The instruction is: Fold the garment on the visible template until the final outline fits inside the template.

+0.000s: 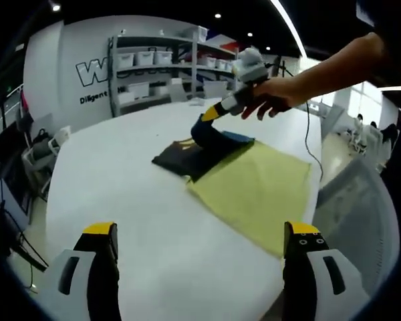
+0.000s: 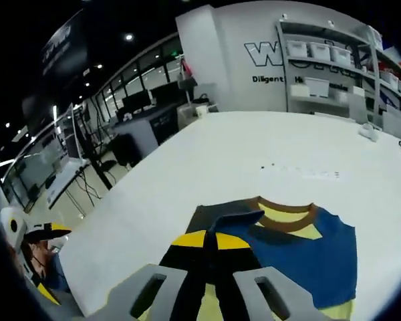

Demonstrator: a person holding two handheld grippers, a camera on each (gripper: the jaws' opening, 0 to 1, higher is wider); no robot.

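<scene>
— Cloth, soft and light: how will the garment [image 1: 199,152] take a fold?

— Limp, I'd judge. It drapes wherever I lift it and has no stiffness of its own, so a corner picked up drags the rest along. It won't break, but it may slide on the smooth white worktop [image 1: 127,200] if I pull too flat.

— Where does it lie?

— Partly on the yellow template [image 1: 254,187], partly spilling off its far edge onto the worktop. It's dark, with blue and yellow panels and a brown collar [image 2: 284,208].

— And your hold?

— My right gripper [image 2: 217,244] has its jaws pressed together, pinching a raised edge of the garment. In the left gripper view my hand [image 1: 271,97] reaches in from the right, arm stretched out over the template, gripper angled down at the cloth.

— The other one?

— My left gripper [image 1: 200,257] hangs back near the worktop's near edge, jaws spread wide, holding nothing
</scene>
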